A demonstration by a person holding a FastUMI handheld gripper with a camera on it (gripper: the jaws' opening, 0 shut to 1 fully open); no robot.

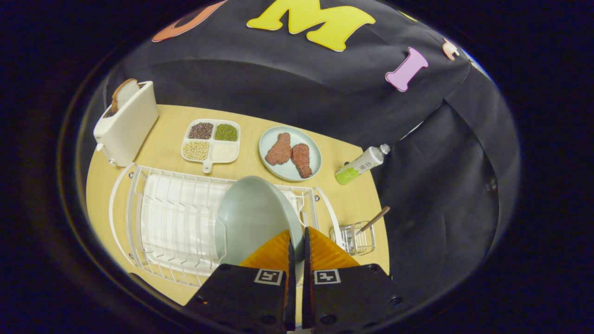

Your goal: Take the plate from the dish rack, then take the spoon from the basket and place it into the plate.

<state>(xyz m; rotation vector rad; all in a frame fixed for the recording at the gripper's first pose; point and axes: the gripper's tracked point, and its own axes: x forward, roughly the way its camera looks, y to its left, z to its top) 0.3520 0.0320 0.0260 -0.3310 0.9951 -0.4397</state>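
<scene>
The tongs (pixel 297 241) are pinched together on the near rim of the pale green plate (pixel 253 218), one orange finger on each face of it, so the plate is clamped edge-on and stands up over the right end of the white dish rack (pixel 171 222). From where it sits, I'd say the plate is partway out of its slot, though whether its lower edge is clear of the wires I can't tell. To do this step well, the lift should go straight up along the plate's own plane until the rim is free of the rack, without twisting, since a thin hold on a smooth rim could let it swing or slip. Then it wants carrying to a bare patch of the wooden surface (pixel 352 199), and laid flat gently. The spoon (pixel 375 219) waits in the small wire basket (pixel 355 239) just right of the rack, its handle leaning out, so the plate should land near there, but clear of the green tube (pixel 359 166) and the dish of meat (pixel 290 153).
</scene>
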